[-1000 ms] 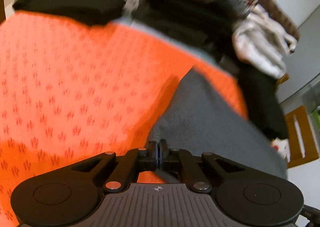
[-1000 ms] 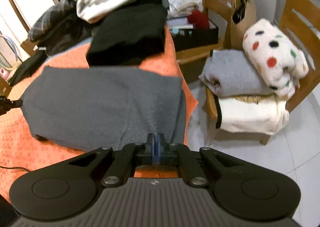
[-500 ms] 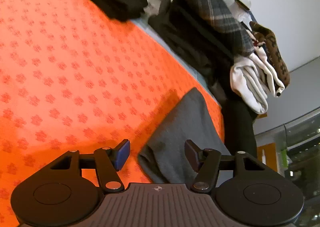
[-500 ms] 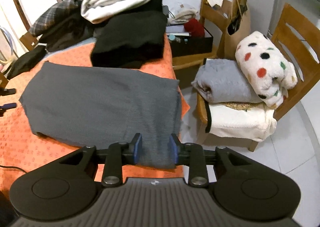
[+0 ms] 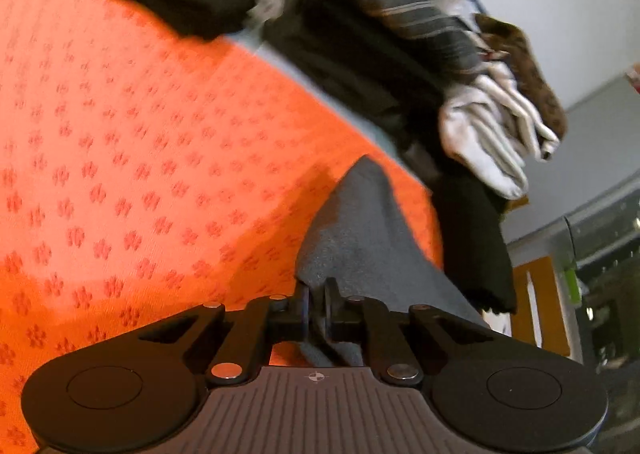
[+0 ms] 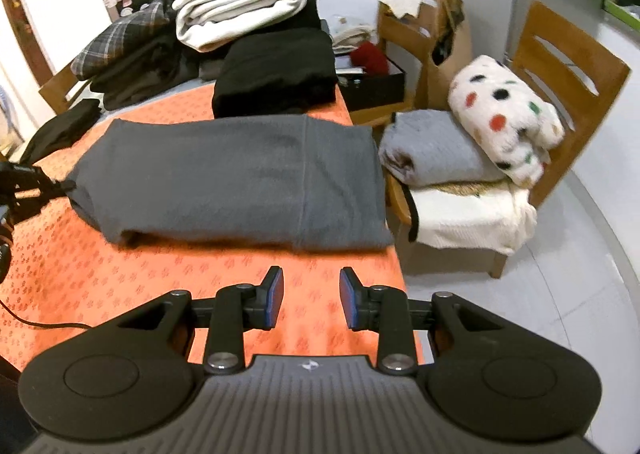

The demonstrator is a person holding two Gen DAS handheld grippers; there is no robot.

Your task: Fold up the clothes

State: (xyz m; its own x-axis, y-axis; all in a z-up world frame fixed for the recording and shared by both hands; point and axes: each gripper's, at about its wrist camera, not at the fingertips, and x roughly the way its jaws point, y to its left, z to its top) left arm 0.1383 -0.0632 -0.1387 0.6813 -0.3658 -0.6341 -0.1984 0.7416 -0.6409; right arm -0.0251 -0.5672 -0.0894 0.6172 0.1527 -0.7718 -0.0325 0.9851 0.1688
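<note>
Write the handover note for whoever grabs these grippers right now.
Left gripper: jaws shut on the end of the grey garment.
Right gripper: jaws open, holding nothing, above the orange tablecloth, short of the garment's near edge.
Garment lies folded lengthwise across the table, with folded stacks behind it.
Done: the lengthwise fold.
Left: probably fold it across and stack it.
</note>
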